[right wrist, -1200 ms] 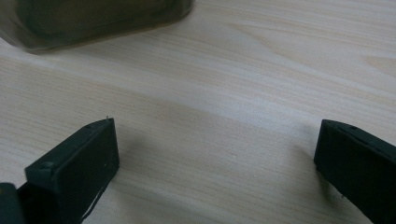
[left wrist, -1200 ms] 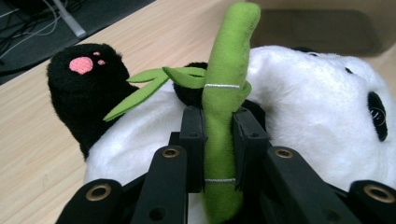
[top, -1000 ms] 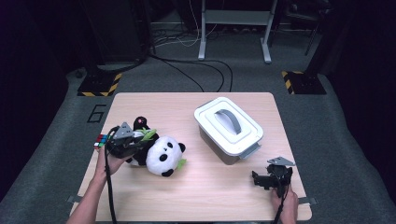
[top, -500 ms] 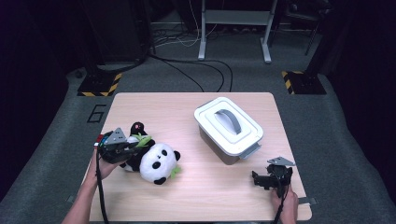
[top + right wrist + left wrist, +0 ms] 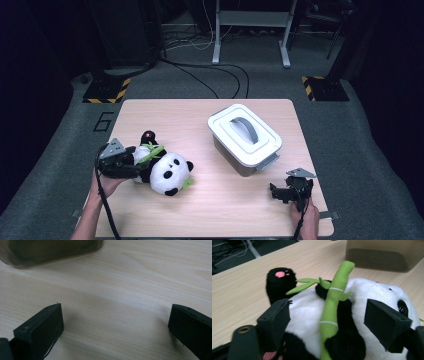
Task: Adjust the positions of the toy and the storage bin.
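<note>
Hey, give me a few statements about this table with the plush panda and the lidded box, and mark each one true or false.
1. The plush panda lies on its side on the wooden table. True.
2. The white lidded box stands open with its lid off. False: the lid is on, grey handle on top.
3. The left tool has its jaws on either side of the panda's body; they have just been opening and do not press on it. True.
4. The right tool grips the box handle. False: its jaws stand open over bare table, apart from the box.
5. The panda carries a green bamboo stalk across its front. True.
6. The panda sits on top of the box. False: it lies on the table beside it.
</note>
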`<action>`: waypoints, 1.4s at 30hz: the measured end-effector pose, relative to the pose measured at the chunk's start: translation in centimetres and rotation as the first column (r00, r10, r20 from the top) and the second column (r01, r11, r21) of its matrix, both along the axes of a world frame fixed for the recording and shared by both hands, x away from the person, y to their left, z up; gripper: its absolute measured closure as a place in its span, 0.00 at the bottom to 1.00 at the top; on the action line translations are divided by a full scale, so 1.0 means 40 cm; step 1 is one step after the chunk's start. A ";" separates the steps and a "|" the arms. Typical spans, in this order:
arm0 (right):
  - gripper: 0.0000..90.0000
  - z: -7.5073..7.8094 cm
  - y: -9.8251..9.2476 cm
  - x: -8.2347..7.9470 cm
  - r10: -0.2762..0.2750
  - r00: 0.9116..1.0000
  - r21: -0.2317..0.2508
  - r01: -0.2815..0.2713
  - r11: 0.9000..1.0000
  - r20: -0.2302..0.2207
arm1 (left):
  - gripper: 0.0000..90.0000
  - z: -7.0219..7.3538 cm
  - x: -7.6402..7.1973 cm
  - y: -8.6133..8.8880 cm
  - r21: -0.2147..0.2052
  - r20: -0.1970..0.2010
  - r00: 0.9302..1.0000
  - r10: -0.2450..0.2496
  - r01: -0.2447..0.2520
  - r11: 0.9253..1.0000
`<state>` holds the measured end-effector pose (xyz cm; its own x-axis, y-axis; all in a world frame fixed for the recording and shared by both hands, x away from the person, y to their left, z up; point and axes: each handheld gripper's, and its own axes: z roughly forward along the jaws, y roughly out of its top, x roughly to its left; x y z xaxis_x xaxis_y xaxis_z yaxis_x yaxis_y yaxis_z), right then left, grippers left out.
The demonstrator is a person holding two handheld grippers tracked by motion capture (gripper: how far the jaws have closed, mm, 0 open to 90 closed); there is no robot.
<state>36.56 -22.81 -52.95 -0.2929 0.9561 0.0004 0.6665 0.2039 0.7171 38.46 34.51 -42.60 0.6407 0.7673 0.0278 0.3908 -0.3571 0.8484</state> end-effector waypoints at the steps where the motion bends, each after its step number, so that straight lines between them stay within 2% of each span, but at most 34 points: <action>1: 0.00 0.000 0.000 0.000 0.000 1.000 0.000 0.000 1.000 0.000 | 0.18 0.000 -0.010 0.007 -0.002 0.003 1.000 0.015 -0.015 1.000; 3: 0.00 0.000 0.000 0.000 0.000 1.000 0.000 0.000 1.000 0.000 | 0.17 -0.007 -0.042 0.024 -0.011 0.013 0.998 0.057 -0.057 0.998; 6: 0.00 0.000 0.000 0.000 0.000 1.000 0.000 0.000 1.000 0.001 | 0.17 -0.014 -0.059 0.033 -0.025 0.012 0.997 0.071 -0.071 0.997; 7: 0.00 0.000 0.000 0.000 0.000 1.000 0.000 0.000 1.000 0.000 | 0.16 -0.022 -0.077 0.044 -0.039 0.014 0.995 0.094 -0.094 0.995; 10: 0.00 0.000 0.000 0.000 0.000 1.000 0.000 0.000 1.000 0.000 | 0.15 -0.023 -0.090 0.054 -0.047 0.023 0.994 0.109 -0.108 0.993; 11: 0.00 0.000 0.000 0.000 0.000 1.000 0.000 0.000 1.000 0.000 | 0.15 -0.019 -0.102 0.064 -0.062 0.029 0.993 0.118 -0.116 0.991; 17: 0.00 0.000 0.001 0.001 0.000 1.000 -0.002 0.000 1.000 0.002 | 0.13 -0.018 -0.120 0.083 -0.044 0.035 0.988 0.150 -0.149 0.988; 22: 0.00 0.000 0.001 0.001 0.000 1.000 -0.002 0.000 1.000 0.001 | 0.12 -0.062 -0.131 0.105 -0.031 -0.011 0.981 0.191 -0.192 0.981; 24: 0.00 0.000 0.002 0.000 -0.005 1.000 -0.001 0.005 1.000 0.000 | 0.11 -0.090 -0.132 0.113 -0.008 -0.047 0.977 0.206 -0.207 0.978; 25: 0.00 0.000 0.002 0.000 -0.007 1.000 -0.001 0.007 1.000 0.001 | 0.10 -0.127 -0.131 0.117 0.013 -0.087 0.971 0.223 -0.223 0.975; 26: 0.00 0.000 0.002 0.000 -0.007 1.000 -0.001 0.007 1.000 0.001 | 0.10 -0.127 -0.131 0.117 0.013 -0.087 0.971 0.223 -0.223 0.975; 28: 0.00 0.000 0.002 0.000 -0.007 1.000 -0.001 0.007 1.000 0.002 | 0.09 -0.171 -0.127 0.123 0.039 -0.138 0.959 0.247 -0.244 0.969; 29: 0.00 0.000 0.002 0.000 -0.006 1.000 -0.001 0.006 1.000 0.002 | 0.08 -0.216 -0.124 0.126 0.046 -0.188 0.948 0.257 -0.253 0.966; 30: 0.00 0.000 0.002 0.000 -0.006 1.000 -0.001 0.006 1.000 0.002 | 0.08 -0.216 -0.124 0.126 0.046 -0.188 0.948 0.257 -0.253 0.966; 32: 0.00 0.000 0.002 0.000 -0.005 1.000 0.000 0.005 1.000 0.001 | 0.08 -0.252 -0.120 0.122 0.086 -0.209 0.938 0.276 -0.264 0.961; 33: 0.00 0.000 0.002 0.000 -0.005 1.000 0.000 0.005 1.000 0.001 | 0.07 -0.262 -0.124 0.119 0.099 -0.174 0.941 0.291 -0.277 0.956; 34: 0.00 0.000 0.002 0.000 -0.006 1.000 -0.001 0.006 1.000 0.001 | 0.06 -0.263 -0.123 0.117 0.101 -0.167 0.940 0.296 -0.282 0.954; 38: 0.00 0.000 0.007 0.002 -0.015 1.000 0.002 0.015 1.000 0.000 | 0.04 -0.263 -0.108 0.120 0.106 -0.175 0.938 0.301 -0.286 0.952; 42: 0.00 0.000 0.007 0.006 0.005 1.000 -0.002 -0.005 1.000 0.004 | 0.04 -0.265 -0.105 0.120 0.101 -0.171 0.940 0.295 -0.282 0.954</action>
